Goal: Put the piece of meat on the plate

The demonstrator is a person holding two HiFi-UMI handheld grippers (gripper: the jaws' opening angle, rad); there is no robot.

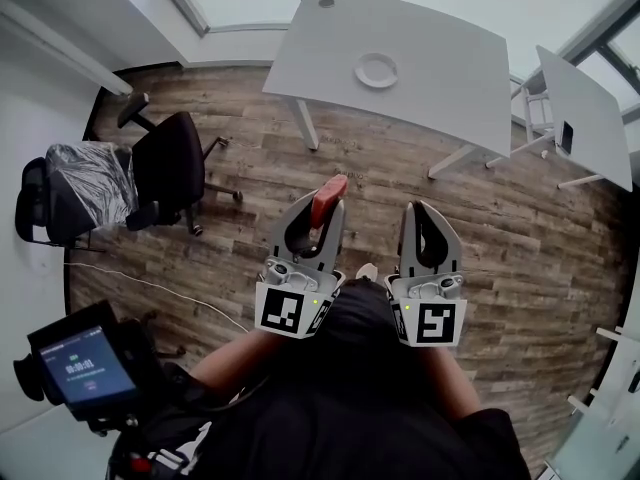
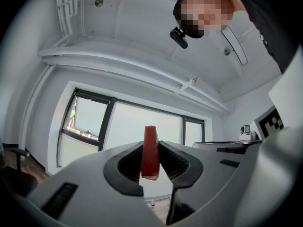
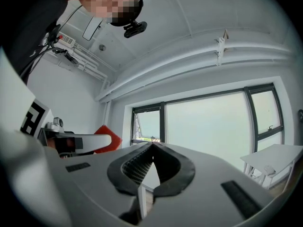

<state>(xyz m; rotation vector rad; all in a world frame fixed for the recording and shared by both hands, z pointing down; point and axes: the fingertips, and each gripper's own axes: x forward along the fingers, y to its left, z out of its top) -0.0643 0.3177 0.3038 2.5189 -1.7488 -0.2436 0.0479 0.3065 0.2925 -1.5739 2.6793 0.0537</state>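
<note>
Left gripper (image 1: 320, 208) level, jaws pinching the piece of meat (image 1: 330, 190); the red slab stands on edge between the pads and pokes out past the tips. Right gripper (image 1: 421, 208) just beside it at 3 o'clock, jaws pressed together, nothing in them.

Both are over the wood-plank floor (image 1: 260, 178), well apart from the table.

- White table (image 1: 440, 58) at 12 o'clock from the grippers. Top is bare except for the plate (image 1: 376, 70), white, sitting near the table's near edge, nothing on it.
- Second white table (image 1: 590, 118) at 2 o'clock, small dark item on it, can't tell what.
- Black office chair (image 1: 165, 168) at 10 o'clock; plastic-wrapped chair (image 1: 85, 183) beside it, further out.
- Thin cable (image 1: 160, 290) runs across the floor at 8 o'clock.
- Black device with a lit screen (image 1: 85, 368) at 7 o'clock.
- Gripper views: white walls and ceiling, large dark-framed windows (image 2: 137, 126) dead ahead.
</note>
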